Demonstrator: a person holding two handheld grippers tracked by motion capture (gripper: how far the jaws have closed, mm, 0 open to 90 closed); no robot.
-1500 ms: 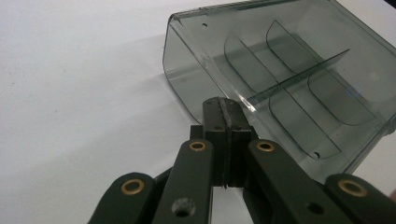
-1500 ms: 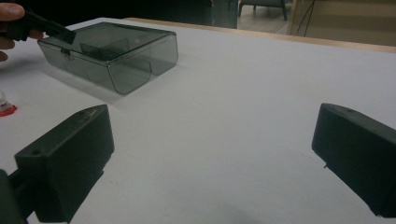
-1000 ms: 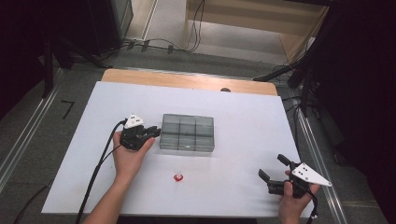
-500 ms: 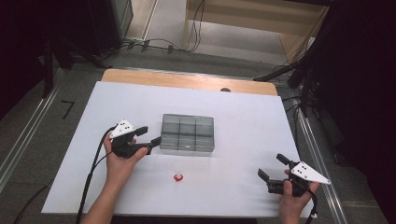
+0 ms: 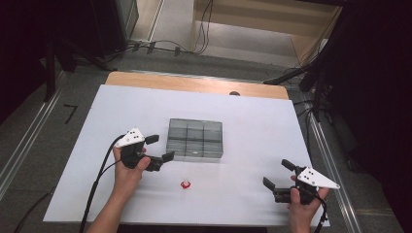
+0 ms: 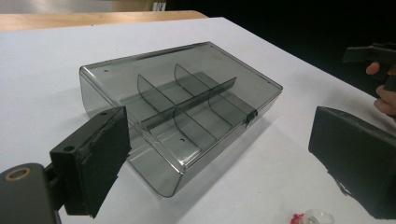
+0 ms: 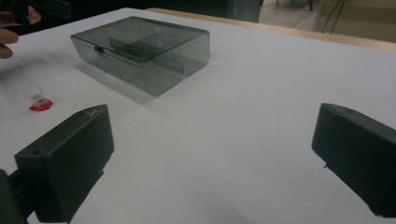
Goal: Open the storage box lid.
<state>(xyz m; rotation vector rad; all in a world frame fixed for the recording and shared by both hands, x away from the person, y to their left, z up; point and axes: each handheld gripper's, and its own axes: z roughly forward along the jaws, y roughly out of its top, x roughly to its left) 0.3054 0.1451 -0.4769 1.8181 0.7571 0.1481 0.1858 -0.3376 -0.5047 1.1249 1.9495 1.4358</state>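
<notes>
**Compartment box: lid closed, release in progress**

The left gripper (image 5: 160, 148) has just been opening; its jaws stand wide, empty, beside the one smoky compartment box (image 5: 195, 139) at the worktop's centre. Judged: box handling done, red-based small part (image 5: 185, 184) near the front edge remains. The right gripper (image 5: 277, 174) is wide, empty.

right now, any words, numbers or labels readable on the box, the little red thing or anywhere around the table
"7": a dark mark on the floor left of the table; it reads as a seven.
Compartment box: no text visible.
Small red-and-clear piece: too small to tell.
</notes>
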